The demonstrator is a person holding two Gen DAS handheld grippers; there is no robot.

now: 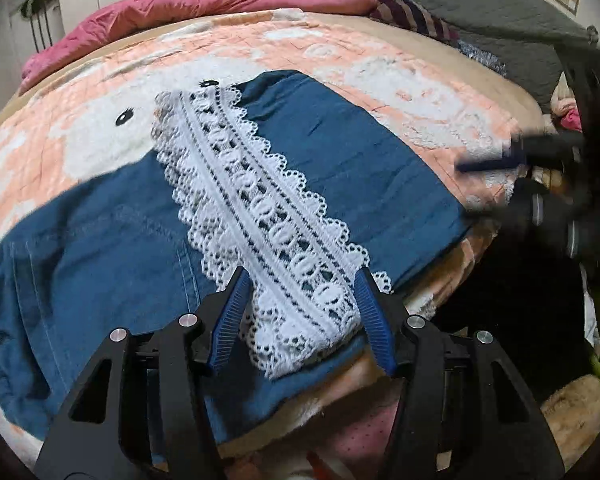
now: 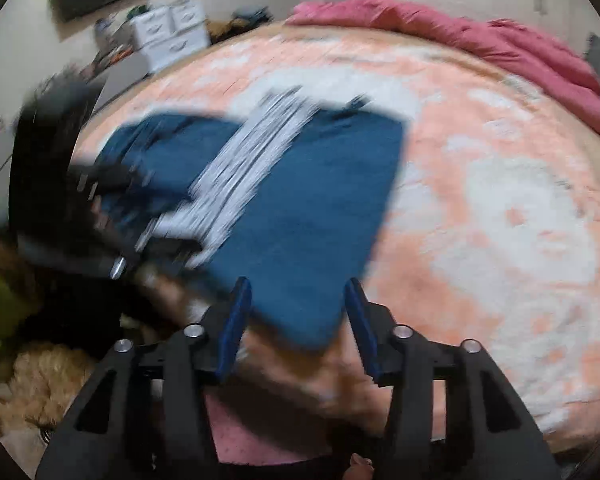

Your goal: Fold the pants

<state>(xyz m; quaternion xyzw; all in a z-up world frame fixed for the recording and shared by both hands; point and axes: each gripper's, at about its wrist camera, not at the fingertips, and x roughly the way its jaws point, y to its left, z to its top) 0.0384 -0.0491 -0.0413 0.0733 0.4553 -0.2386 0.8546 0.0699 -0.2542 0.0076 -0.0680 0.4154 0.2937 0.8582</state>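
Both grippers, left gripper and right gripper, hang open above the pants' near edge, gripping nothing. Blue denim lies folded on the bed, a white lace band across it.

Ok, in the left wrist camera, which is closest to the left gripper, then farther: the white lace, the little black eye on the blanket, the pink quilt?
1. White lace: between the left gripper's open jaws.
2. Black eye: mid-bed, left.
3. Pink quilt: far edge.
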